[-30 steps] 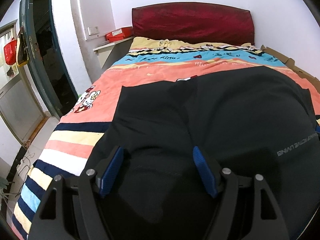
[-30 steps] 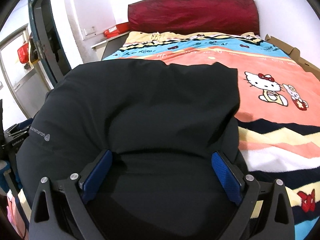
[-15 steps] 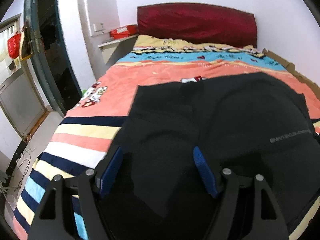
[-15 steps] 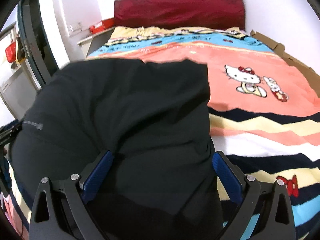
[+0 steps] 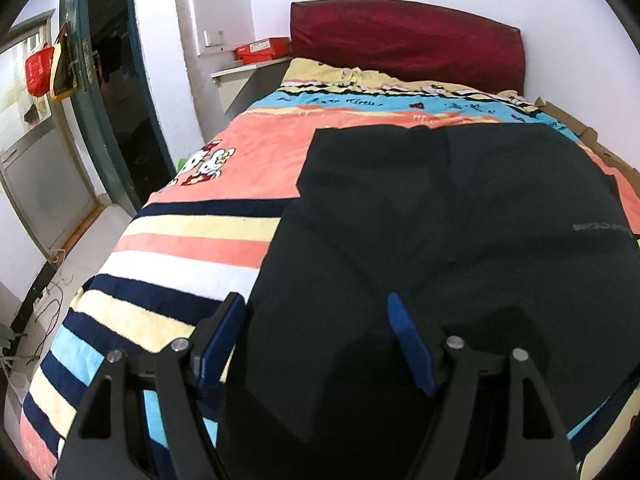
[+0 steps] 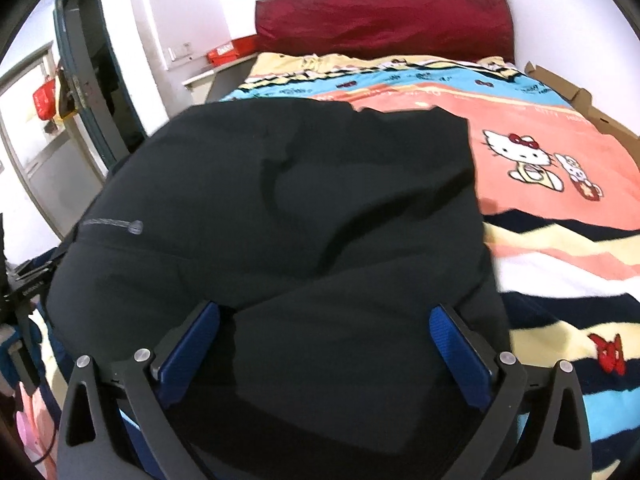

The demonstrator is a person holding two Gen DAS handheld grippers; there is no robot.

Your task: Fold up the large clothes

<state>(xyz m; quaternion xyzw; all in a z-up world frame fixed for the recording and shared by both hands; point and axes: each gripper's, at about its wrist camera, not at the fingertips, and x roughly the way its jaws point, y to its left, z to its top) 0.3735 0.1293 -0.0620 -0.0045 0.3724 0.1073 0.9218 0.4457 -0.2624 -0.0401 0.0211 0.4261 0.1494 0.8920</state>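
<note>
Covering your bedspread (image 5: 192, 240): black garment (image 5: 440, 220), near hem cut off.
Your left gripper (image 5: 318, 320): spread.
Your right gripper (image 6: 324, 332): spread.

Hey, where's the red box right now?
The red box sits on the pale ledge beside the dark red headboard, at the bed's far left corner in both wrist views, just below the wall switch.

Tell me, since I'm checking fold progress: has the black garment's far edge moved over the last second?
Yes. In the left wrist view the black garment has drawn back toward the camera, away from the red headboard, uncovering more blanket.
</note>
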